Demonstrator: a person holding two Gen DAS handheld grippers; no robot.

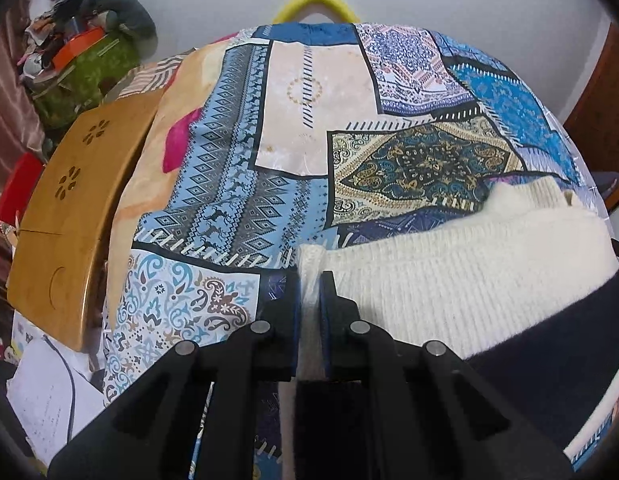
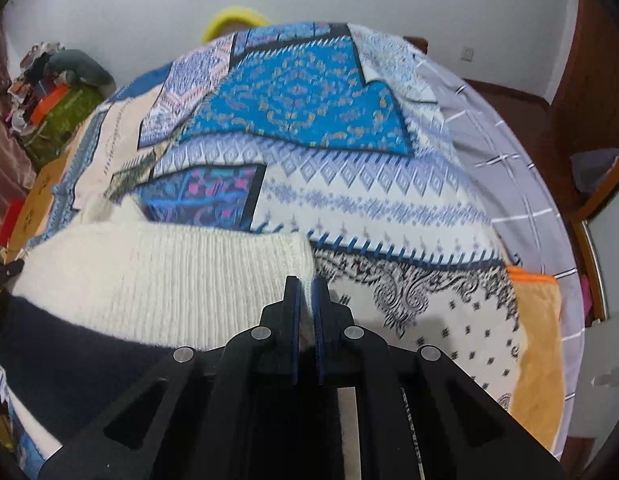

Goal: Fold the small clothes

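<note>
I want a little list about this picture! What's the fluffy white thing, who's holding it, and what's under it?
garment: cream ribbed knit sweater with a dark navy part nearest the cameras
left gripper: shut on the sweater's left edge
right gripper: shut on the sweater's right edge
surface: patchwork bedspread in blue and beige patterns
beside the bed: wooden lap table on the left
far end: yellow curved thing behind the bed, unclear what it is
fold state: cannot tell how far along
</note>
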